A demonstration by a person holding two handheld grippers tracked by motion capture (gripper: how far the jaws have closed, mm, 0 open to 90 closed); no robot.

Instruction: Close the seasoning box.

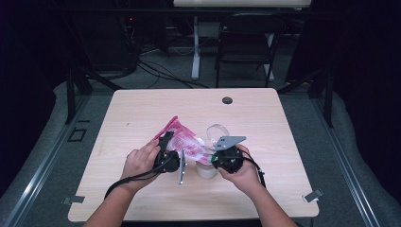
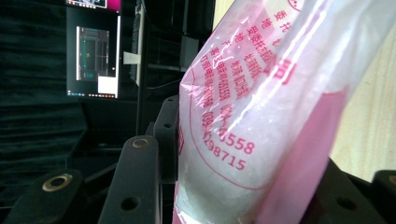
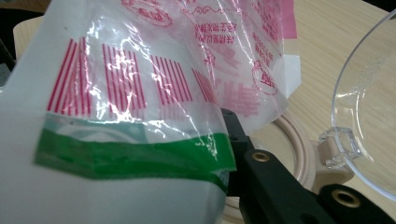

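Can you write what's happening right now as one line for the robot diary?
left gripper: clamped on pink bag | right gripper: clamped on bag's other end | bag: tilted over open jar | clear lid: flipped back

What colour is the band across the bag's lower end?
Green, on the bag, best in the right gripper view.

Light wood table point(image 1: 142, 109) with rounded corners, a dark round grommet point(image 1: 227, 100) near the far edge. A pale round container point(image 1: 206, 170) with an open clear lid point(image 1: 217, 132) stands mid-table.
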